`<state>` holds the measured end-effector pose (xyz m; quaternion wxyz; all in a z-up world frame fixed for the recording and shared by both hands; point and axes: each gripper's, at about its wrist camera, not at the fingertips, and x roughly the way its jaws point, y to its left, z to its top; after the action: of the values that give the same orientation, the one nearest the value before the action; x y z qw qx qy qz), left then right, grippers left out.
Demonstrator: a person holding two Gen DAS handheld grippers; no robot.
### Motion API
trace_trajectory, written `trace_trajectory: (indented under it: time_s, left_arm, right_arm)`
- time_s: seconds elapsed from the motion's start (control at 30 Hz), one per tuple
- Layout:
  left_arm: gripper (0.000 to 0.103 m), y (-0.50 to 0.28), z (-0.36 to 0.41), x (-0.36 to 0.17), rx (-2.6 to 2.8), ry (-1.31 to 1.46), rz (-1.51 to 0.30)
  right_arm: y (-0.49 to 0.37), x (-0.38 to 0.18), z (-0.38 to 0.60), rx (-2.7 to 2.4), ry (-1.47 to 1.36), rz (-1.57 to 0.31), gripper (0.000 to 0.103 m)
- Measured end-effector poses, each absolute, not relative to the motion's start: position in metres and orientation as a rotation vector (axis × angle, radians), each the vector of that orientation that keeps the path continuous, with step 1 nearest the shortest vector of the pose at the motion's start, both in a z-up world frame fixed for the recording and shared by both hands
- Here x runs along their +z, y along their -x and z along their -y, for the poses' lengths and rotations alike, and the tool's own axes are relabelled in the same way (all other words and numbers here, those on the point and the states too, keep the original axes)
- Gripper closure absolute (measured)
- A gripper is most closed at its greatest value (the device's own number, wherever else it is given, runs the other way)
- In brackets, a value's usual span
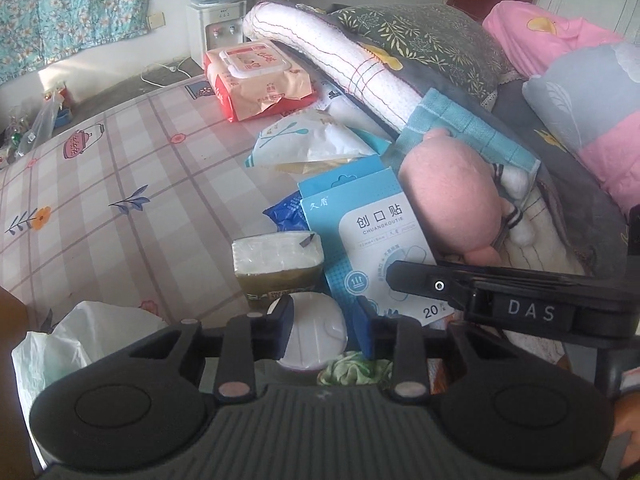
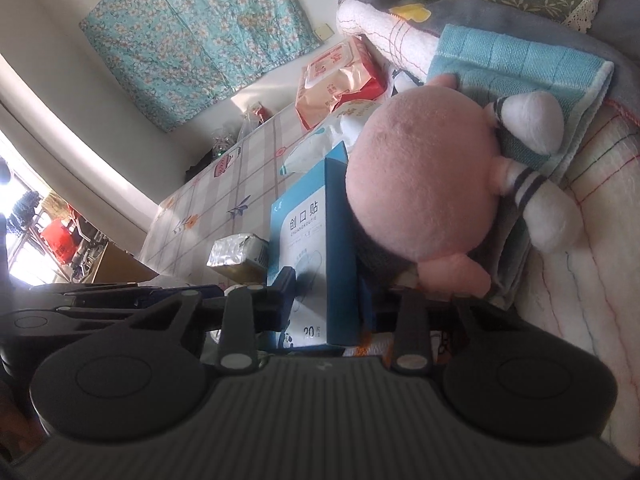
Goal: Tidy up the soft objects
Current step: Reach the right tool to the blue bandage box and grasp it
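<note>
Carton, flat light-blue cardboard plaster box point(image 2: 310, 256), stands upright at twelve o'clock of our right gripper point(image 2: 326, 300), pads closed on its lower edge. We judge it light, stiff, crushable; hold near the base. Left gripper point(image 1: 320, 326) nips a round white plastic lid point(image 1: 314, 334).

On the bed: one pink plush doll point(image 2: 420, 184), one blue plaster box point(image 1: 372, 240), one red wet-wipe pack point(image 1: 256, 80), two folded towels, white point(image 1: 340, 64) and teal point(image 1: 460, 132).
</note>
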<state>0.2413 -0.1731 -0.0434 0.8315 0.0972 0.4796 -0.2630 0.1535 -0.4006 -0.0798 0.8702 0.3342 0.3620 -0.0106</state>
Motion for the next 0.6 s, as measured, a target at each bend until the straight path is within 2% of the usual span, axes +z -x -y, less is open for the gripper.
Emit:
trace_trajectory:
  time_s: [0.1, 0.23, 0.4, 0.6]
  left_arm:
    - [0.067, -0.245, 0.177, -0.043, -0.592, -0.204, -1.02]
    - [0.055, -0.251, 0.183, -0.044, -0.621, -0.187, -1.039]
    - [0.048, -0.269, 0.184, -0.044, -0.634, -0.106, -1.104]
    - [0.046, -0.297, 0.178, -0.055, -0.627, 0.07, -1.242]
  right_arm:
    - [-0.152, -0.084, 0.41, -0.007, -0.755, -0.744, 0.075]
    - [-0.152, -0.09, 0.426, 0.018, -0.871, -0.726, 0.077]
    - [-0.153, -0.097, 0.44, 0.038, -0.961, -0.712, 0.078]
    - [-0.155, -0.108, 0.448, 0.057, -1.064, -0.708, 0.079]
